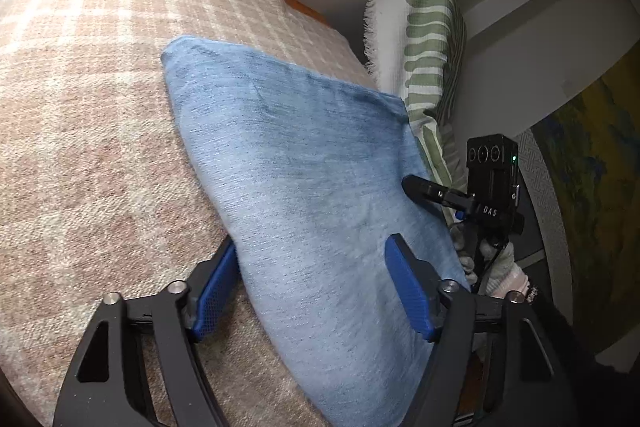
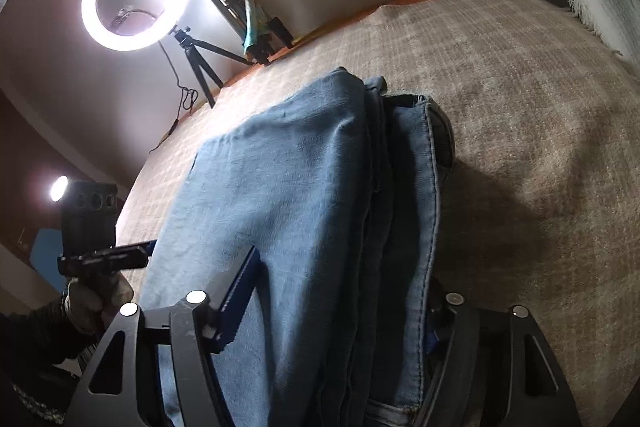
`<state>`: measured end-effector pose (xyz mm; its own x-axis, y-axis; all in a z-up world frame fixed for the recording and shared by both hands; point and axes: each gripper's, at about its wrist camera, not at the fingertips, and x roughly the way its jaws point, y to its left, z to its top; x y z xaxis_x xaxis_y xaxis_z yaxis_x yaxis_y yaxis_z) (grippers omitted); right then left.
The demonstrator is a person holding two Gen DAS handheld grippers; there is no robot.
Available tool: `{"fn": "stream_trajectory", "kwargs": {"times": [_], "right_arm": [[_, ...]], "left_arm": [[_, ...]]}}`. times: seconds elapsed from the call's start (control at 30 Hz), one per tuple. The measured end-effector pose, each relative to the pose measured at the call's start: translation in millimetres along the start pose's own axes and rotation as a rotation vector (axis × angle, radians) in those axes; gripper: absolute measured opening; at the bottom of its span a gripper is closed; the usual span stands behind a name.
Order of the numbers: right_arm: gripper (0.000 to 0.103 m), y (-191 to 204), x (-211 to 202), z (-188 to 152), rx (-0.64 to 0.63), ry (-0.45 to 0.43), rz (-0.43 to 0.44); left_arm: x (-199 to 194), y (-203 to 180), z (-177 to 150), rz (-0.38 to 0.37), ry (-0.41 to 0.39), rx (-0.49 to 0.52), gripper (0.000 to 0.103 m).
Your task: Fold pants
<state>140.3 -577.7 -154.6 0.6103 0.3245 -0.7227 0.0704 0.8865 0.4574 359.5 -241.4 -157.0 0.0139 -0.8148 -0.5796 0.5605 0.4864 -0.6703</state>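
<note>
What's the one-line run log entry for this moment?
item: jeans folded on blanket | left tool: straddling jeans, grip unclear | right tool: straddling jeans, grip unclear

Pants (image 1: 304, 163): soft matt blue denim. Blanket (image 1: 88, 99): rough woven wool-like cloth. Claw pads (image 1: 408, 291): textured blue plastic.

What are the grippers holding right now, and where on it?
Cannot tell. The near end of the jeans lies between the jaws of the left gripper and the right gripper, but a firm pinch isn't visible.
</note>
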Motion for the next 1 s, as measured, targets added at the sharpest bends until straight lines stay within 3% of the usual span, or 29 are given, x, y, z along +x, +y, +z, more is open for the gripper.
{"fn": "stream_trajectory", "kwargs": {"times": [0.07,0.13,0.23,0.33,0.5,0.63,1.0], "right_arm": [[0.069,6,3,3,-0.014,0.002,-0.033],[0.049,8,0,2,-0.008,-0.008,-0.035],[0.03,13,-10,2,0.003,-0.032,-0.061],[0.028,22,-12,2,-0.028,-0.024,-0.107],[0.026,30,-11,6,-0.034,-0.018,-0.157],[0.024,43,-17,8,-0.058,-0.036,-0.198],[0.022,80,-41,21,-0.125,-0.109,-0.245]], "left_arm": [[-1,1,-2,0.009,0.001,0.008,0.052],[0,1,-1,0.013,-0.001,0.013,0.032],[3,0,-2,0.004,-0.008,0.015,0.029],[4,-4,-3,0.019,-0.017,0.04,0.028],[14,7,-3,0.015,-0.01,-0.015,0.034],[11,-4,-3,0.012,-0.036,0.042,0.02],[-8,-32,22,-0.04,-0.086,0.127,0.017]]}}
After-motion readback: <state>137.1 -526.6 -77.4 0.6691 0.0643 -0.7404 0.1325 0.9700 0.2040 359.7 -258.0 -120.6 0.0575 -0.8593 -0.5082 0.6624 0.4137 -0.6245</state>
